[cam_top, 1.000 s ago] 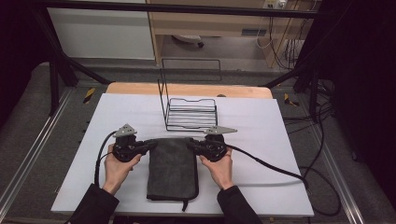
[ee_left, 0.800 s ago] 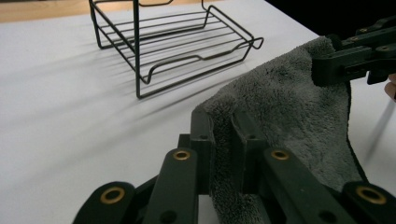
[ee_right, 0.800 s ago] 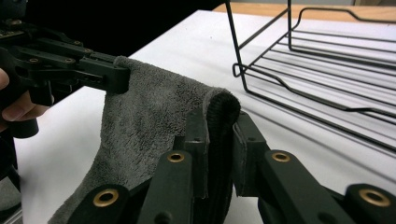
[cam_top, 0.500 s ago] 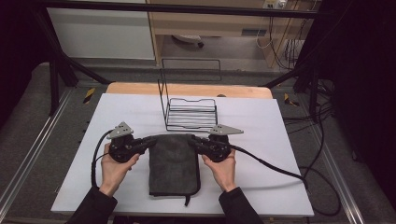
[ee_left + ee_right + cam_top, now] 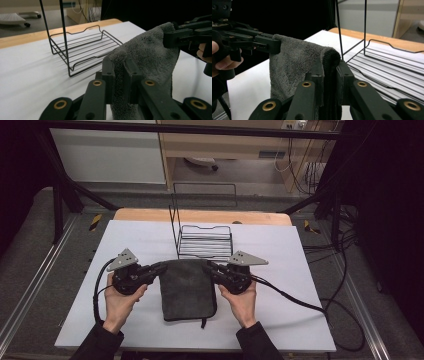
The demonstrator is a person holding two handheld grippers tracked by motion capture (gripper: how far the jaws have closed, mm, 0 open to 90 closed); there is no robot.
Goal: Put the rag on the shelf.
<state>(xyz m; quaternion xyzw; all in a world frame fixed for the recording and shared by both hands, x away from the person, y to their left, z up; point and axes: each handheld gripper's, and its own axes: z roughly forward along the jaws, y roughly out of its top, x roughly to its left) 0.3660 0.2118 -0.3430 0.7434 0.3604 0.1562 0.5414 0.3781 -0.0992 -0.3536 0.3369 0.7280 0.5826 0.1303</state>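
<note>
While both hands hold it up by its far corners, the grey towel (image 5: 187, 287) hangs at the lower centre of the high view.
The left gripper (image 5: 159, 268) is clamped on the towel's left corner, the right gripper (image 5: 209, 267) on its right; the wire rack (image 5: 205, 241) stands just beyond on the white table (image 5: 280, 255), mid-frame.

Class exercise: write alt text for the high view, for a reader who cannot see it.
Two hand-held grippers, the left gripper and the right gripper, each clamp a top corner of a dark grey towel over a white table. A black wire rack stands just behind the towel.
</note>
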